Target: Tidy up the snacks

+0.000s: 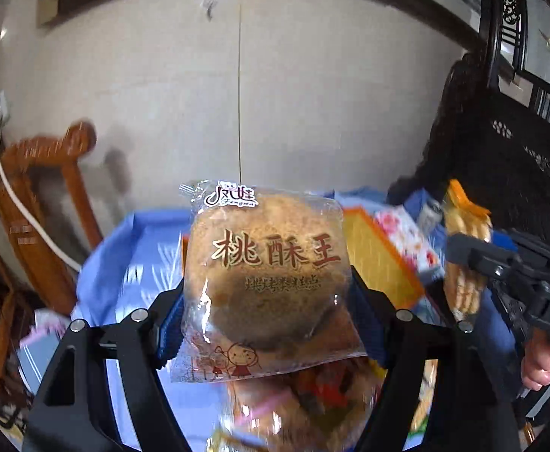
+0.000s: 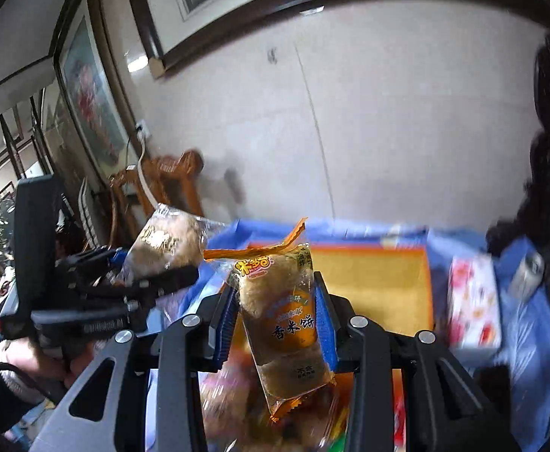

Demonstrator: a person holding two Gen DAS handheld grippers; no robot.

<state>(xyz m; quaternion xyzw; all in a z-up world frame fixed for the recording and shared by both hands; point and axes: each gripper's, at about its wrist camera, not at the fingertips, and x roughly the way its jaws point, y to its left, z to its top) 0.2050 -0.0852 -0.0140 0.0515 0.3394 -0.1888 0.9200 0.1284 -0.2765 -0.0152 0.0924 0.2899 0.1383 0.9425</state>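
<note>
Even daylight – background motion-blurred, heavy fisheye bending, dark corners.

- walnut cookie pack, clear wrapper: big brown chars "桃酥王" across the middle
- same pack, smaller line under that, looks like "烘烤类糕点", partly blurred
- same pack, top edge: white brand logo w/ stylised chars, small latin script beneath, too small to read for sure
- rice cracker pack, orange/clear wrapper: "香米饼" in dark chars at mid-height
- same pack, near top: yellow-red logo, reads approx "米多奇"
- same pack, low down: small print starting "不含", rest illegible
- right gripper body, left wrist view: white letters "DAS", cut off by the frame edge
- left gripper body, right wrist view: a strip of lettering, too blurred to read
</note>
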